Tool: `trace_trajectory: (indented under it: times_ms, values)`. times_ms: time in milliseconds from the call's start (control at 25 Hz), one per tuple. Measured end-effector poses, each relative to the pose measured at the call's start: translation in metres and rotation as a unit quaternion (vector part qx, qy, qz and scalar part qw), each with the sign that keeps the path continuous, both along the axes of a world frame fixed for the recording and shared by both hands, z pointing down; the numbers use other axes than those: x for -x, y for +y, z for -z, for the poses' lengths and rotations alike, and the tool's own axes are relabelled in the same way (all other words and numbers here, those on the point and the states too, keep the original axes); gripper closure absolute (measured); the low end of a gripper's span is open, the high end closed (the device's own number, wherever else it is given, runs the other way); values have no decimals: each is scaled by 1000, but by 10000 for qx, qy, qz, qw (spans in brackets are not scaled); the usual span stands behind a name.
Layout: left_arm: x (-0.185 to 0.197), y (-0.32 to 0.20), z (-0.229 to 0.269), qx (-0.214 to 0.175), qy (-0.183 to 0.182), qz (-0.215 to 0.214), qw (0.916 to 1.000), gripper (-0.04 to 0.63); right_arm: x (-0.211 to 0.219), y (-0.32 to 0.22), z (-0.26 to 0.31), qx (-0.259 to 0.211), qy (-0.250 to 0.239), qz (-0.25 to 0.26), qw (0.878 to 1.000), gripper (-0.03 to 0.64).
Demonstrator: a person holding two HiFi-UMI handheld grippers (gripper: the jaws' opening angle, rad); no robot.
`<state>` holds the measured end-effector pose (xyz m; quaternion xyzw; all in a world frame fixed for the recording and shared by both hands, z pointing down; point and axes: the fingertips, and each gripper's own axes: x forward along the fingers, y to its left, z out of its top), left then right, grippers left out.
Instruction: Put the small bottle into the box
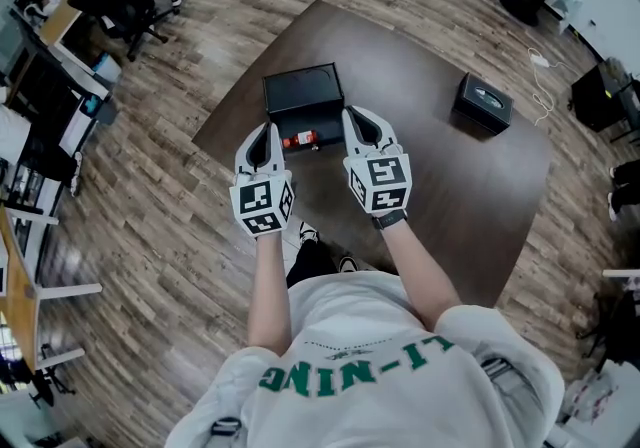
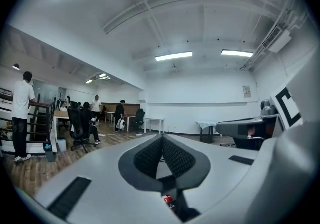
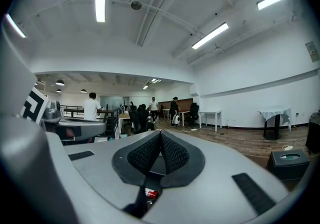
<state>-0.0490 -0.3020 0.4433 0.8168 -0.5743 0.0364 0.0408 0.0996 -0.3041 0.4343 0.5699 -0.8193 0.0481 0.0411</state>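
Wood planks covered the floor [image 1: 150,186] around a dark brown bench [image 1: 430,196] that filled the middle of the head view. Below it, at the frame's bottom edge, were the person's white shirt [image 1: 370,356] and bare forearms. A black box [image 1: 303,94] sat on the bench just above the centre of the frame, and a second, smaller black case [image 1: 485,102] stood well apart from it at the upper right. The left gripper [image 1: 267,128] and the right gripper [image 1: 351,116] hung side by side just below the box. Each was clenched on nothing, its ribbed pads meeting at the tips in its own view [image 2: 161,138] [image 3: 160,133]. The small bottle [image 1: 300,141], red and white, lay on the bench between the two grippers, just beside the box's near side and outside it. It showed as a red speck low in each gripper view.
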Motion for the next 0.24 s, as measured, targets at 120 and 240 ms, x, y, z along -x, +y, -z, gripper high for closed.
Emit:
trace_trajectory:
  times_ms: [120,240]
  values:
    - [1,-18,-9,67,11,-61,10000,583,2,-19,-9,64,0,-36,10000,601]
    - [7,-40,-18,119,18,-116,9999,583,9,-42,-18,112,-1,-63,9999,601]
